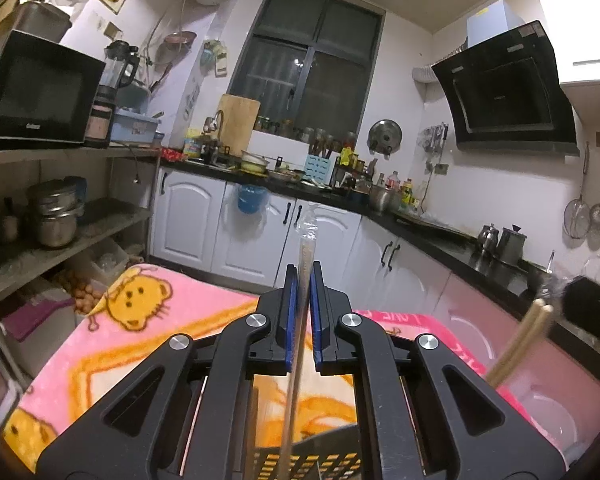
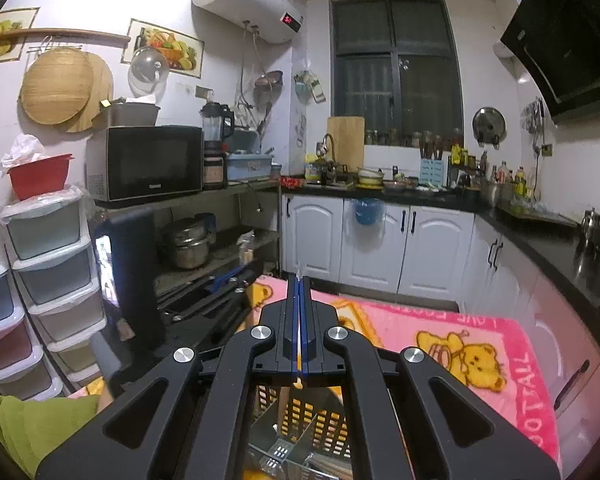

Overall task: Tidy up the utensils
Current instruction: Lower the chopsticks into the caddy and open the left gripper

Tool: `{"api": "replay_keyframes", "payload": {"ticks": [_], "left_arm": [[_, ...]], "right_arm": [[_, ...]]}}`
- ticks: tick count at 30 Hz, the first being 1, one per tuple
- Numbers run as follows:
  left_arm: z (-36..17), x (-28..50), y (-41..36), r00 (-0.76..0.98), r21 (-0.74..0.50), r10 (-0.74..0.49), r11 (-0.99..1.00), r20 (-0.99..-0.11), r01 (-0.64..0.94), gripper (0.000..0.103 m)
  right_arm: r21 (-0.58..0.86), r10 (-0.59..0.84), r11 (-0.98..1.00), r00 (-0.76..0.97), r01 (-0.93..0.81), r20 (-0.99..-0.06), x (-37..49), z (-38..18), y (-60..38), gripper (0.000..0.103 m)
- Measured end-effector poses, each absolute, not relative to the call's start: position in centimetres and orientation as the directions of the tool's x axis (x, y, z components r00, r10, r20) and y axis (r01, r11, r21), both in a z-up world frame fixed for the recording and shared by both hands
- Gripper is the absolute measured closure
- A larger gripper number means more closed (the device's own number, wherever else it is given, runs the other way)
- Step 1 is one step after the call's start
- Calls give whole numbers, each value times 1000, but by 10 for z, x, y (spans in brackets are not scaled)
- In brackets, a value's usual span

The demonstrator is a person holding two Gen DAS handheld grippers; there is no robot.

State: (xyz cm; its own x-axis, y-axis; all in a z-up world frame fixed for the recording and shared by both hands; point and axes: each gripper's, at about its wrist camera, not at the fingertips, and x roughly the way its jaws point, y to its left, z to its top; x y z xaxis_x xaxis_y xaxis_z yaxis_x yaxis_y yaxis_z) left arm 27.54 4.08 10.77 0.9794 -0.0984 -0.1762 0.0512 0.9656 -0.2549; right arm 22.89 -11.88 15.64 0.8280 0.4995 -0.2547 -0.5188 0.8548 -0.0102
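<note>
Right, readable text first: blanket [image 2: 440, 332] w/ yellow bear print carries "FOOTBALL" on its pink border, lower right of right wrist view, plus a partial "I LOVE" line along the far edge. Microwave [image 2: 148, 160], mid left, has a small white logo, too small to read. Water heater [image 2: 252, 0], top center, shows red digits, blurred.

Your left claw [image 1: 304, 280] is clamped on chopsticks in a clear plastic sleeve [image 1: 306, 240], thin, pale wood, running up center frame. Your right claw [image 2: 299, 288] is pinched tight on a clear wrapper edge [image 2: 299, 270]. Black perforated basket [image 2: 320, 420] w/ dividers sits bottom center, below both claws.
</note>
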Motion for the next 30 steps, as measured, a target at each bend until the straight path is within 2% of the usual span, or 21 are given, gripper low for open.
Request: {"api": "replay_keyframes", "payload": {"ticks": [13, 21, 23, 28, 30], "left_arm": [[98, 257, 49, 961, -264, -127, 963, -244, 60, 100], [94, 246, 57, 942, -271, -140, 961, -305, 55, 89], [94, 244, 57, 936, -271, -143, 961, -320, 54, 79], [94, 235, 60, 928, -268, -153, 962, -338, 61, 72], [94, 232, 60, 924, -267, -159, 962, -348, 65, 66]], "right_arm": [[48, 496, 860, 809, -508, -317, 240, 131, -123, 102], [72, 484, 867, 799, -493, -358, 243, 121, -128, 101], [78, 480, 869, 796, -488, -370, 244, 118, -130, 101], [85, 471, 874, 790, -479, -392, 242, 114, -135, 100], [94, 473, 873, 785, -478, -401, 241, 112, -138, 95]]}}
